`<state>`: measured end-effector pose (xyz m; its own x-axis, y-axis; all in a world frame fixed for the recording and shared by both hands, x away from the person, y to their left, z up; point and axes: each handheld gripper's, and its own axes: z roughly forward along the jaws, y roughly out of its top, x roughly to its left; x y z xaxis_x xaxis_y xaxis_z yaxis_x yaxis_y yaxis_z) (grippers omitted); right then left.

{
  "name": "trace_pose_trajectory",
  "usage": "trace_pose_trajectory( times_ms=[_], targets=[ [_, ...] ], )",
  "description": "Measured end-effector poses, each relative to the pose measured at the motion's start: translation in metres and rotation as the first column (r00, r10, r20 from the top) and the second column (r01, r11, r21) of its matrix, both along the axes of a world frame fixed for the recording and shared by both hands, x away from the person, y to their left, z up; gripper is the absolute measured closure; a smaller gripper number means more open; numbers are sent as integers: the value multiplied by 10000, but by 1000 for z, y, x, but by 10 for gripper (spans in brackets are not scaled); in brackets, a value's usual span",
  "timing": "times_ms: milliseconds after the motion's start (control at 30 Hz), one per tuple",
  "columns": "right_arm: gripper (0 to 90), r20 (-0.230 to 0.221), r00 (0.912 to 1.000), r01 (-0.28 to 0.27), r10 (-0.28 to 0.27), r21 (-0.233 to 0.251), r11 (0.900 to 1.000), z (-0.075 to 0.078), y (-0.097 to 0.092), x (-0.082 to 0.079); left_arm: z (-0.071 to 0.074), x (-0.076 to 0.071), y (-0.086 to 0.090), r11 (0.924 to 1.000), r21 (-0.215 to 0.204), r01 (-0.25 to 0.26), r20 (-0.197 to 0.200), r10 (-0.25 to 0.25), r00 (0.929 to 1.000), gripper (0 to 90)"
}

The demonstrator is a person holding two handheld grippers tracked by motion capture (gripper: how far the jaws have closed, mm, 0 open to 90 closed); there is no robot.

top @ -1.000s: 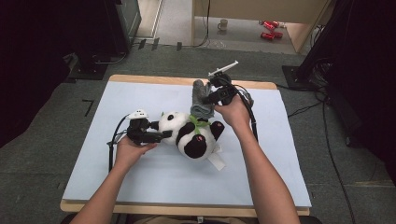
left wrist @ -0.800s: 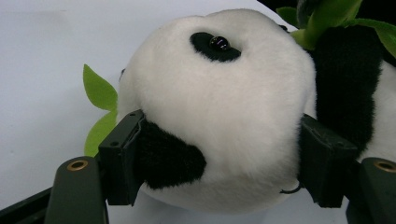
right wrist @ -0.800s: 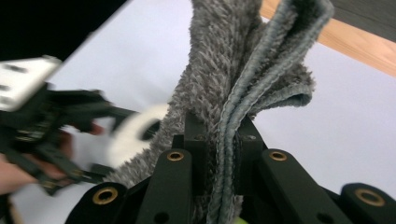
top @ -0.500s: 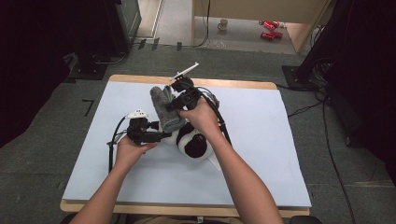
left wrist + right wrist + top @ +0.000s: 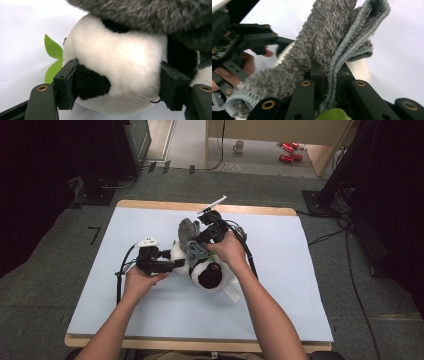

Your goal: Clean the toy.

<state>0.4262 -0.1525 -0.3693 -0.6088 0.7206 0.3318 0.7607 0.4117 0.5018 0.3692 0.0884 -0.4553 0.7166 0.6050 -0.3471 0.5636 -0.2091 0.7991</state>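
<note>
So the panda plush (image 5: 207, 270) is lying mid-table on the white mat (image 5: 300, 285), and the left gripper (image 5: 117, 87) is squeezing its head, one jaw on each side, with green felt leaves (image 5: 52, 58) poking out just past the left jaw. The right gripper (image 5: 329, 85) is pinching a folded grey towel (image 5: 332, 42) tight between its jaws, draping it right over the panda's head.

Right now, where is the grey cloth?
In the high view the grey cloth sits mid-table, draped over the panda toy, pinched by the right gripper.
</note>
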Motion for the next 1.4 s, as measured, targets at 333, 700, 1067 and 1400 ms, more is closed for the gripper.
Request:
trace_pose_trajectory(
  times_ms=[333, 700, 1067, 1400],
  targets=[
    [807, -336, 9944, 986, -1005, -562, 9935, -13, -41, 3, -2, 0, 2, 9999, -39, 117, -39, -117, 9999, 282],
    [809, 29, 9735, 2279, -2286, -890, 9696, -12, -91, 4, -5, 0, 6, 9998, -15, 222, -134, -223, 9997, 281],
    [808, 751, 9631, 2488, -2585, 1185, 9613, 24, -116, -12, -7, -2, 9, 9989, 175, 425, -9, -425, 9991, 273],
    [806, 15, 9970, 773, -779, 1023, 9917, 6, -59, -19, -8, -3, 10, 9986, 237, 483, -91, -481, 9988, 273]
  ],
)
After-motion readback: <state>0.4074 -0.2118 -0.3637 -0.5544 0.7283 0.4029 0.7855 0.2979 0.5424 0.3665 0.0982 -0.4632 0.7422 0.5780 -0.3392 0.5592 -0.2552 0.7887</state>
